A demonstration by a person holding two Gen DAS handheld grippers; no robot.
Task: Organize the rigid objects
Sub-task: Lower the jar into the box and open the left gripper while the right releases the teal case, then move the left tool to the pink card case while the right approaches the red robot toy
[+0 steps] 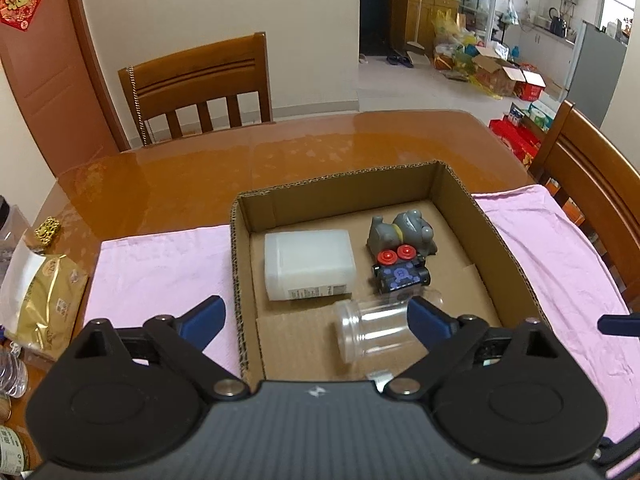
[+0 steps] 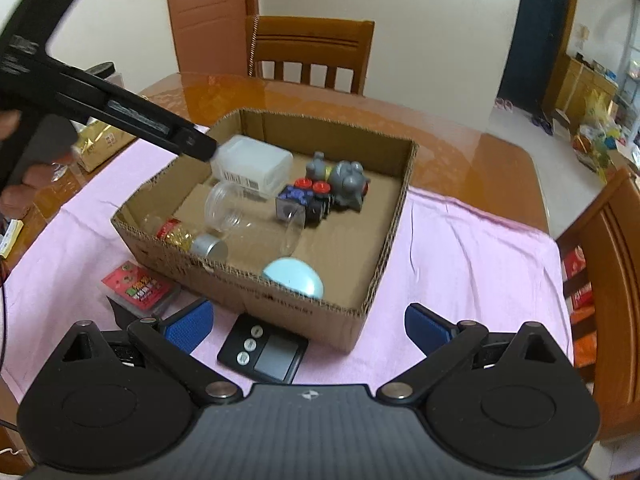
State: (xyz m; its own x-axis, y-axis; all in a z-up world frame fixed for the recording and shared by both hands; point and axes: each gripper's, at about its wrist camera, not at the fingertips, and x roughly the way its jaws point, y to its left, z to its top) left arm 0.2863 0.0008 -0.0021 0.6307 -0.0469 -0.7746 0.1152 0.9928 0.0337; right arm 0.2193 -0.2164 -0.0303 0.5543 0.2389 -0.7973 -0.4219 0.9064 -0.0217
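Clear jar (image 1: 374,330) lies on its side in cardboard box (image 1: 516,256) — light, stiff, slick; grip across its body. Left hand-held gripper (image 1: 316,318) wide open, empty; right hand-held gripper (image 2: 308,326) likewise.

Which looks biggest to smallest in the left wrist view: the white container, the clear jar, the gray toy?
1. White container, clearly largest.
2. Clear jar.
3. Gray toy.
The jar lies nearer the camera than the toy, so their order is unsure.
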